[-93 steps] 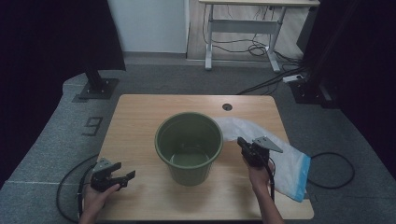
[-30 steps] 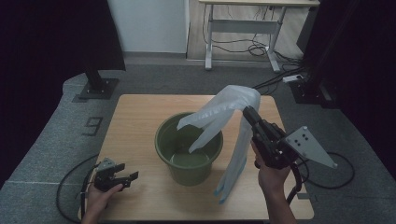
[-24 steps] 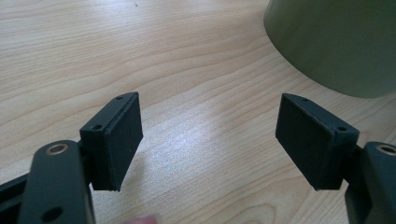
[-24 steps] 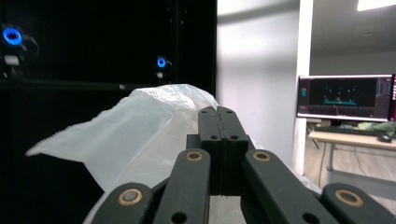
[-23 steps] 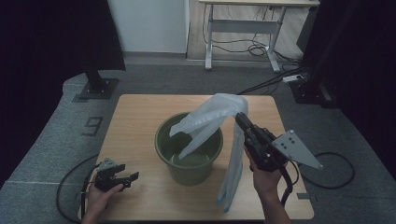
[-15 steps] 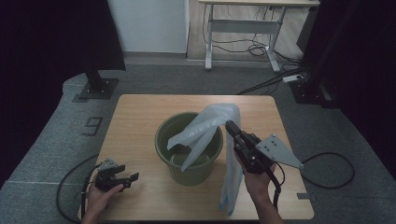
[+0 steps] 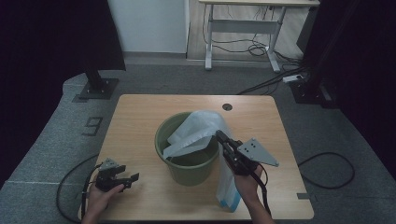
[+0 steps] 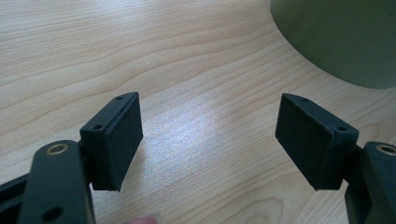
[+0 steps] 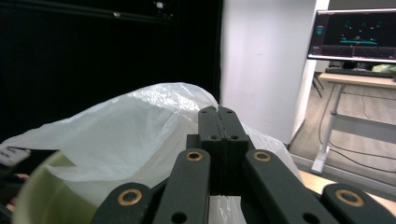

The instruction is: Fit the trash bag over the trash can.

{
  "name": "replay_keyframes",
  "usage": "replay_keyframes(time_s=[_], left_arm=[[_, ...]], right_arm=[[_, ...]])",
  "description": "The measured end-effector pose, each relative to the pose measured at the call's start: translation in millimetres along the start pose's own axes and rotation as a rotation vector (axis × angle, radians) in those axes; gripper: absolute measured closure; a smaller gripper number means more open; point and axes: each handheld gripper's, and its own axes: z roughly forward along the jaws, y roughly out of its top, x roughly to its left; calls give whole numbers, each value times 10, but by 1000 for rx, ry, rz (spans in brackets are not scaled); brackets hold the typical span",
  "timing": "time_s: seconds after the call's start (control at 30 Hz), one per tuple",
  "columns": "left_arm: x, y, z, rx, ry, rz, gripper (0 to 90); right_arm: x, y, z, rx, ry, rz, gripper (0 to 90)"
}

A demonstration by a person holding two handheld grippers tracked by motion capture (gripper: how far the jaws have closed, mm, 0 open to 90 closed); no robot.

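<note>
A green bucket [image 7: 191, 171] stands mid-table. A white plastic bag [image 7: 198, 128] drapes over its right rim, its upper part sagging into the bucket and its blue-edged lower end [image 7: 229, 201] hanging outside down to the table. My right gripper [image 7: 218, 134] is shut on the bag at the rim. In the right gripper view the shut jaws [image 9: 218, 112] pinch the bag [image 9: 130, 126] above the bucket rim [image 9: 32, 196]. My left gripper [image 7: 130, 173] rests open at the table's front left. Its jaws [image 8: 208, 135] stand wide over bare wood, with the bucket wall [image 8: 336, 37] to the upper right.
The wooden table [image 7: 140, 116] has a cable hole [image 7: 227, 107] at the back. Cables trail off both front corners. A stand base [image 7: 95, 88] sits on the floor at the back left, and a white desk [image 7: 243, 23] behind. A monitor [image 9: 355, 35] glows in the background.
My right gripper has come down and leftward toward the bucket with the bag, so the bag's upper part now sags into the bucket. The left gripper has stayed put.
</note>
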Motion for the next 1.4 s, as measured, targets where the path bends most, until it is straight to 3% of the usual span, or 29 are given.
replay_keyframes(time_s=[0.2, 0.57, 0.83, 0.93, 1.0, 1.17, 1.4], left_arm=[[4, -2, 9, 3, 1, 0, 229], [-1, -3, 17, 9, 1, 1, 229], [2, -2, 8, 5, 2, -1, 229], [13, -5, 4, 5, 6, -2, 229], [16, -6, 3, 8, 8, -2, 228], [12, -6, -4, 4, 8, -4, 228], [27, -3, -16, 0, 9, -4, 228]], right_arm=[[-56, -104, 5, 20, -15, 16, 891], [192, -274, 75, 132, 94, -40, 888], [172, -276, 41, 179, 198, 28, 793], [141, -233, -42, 155, 234, 60, 673], [163, -197, -125, 148, 200, 49, 571], [194, -172, -352, 122, 106, -8, 436], [30, -367, -514, 165, 24, 16, 358]])
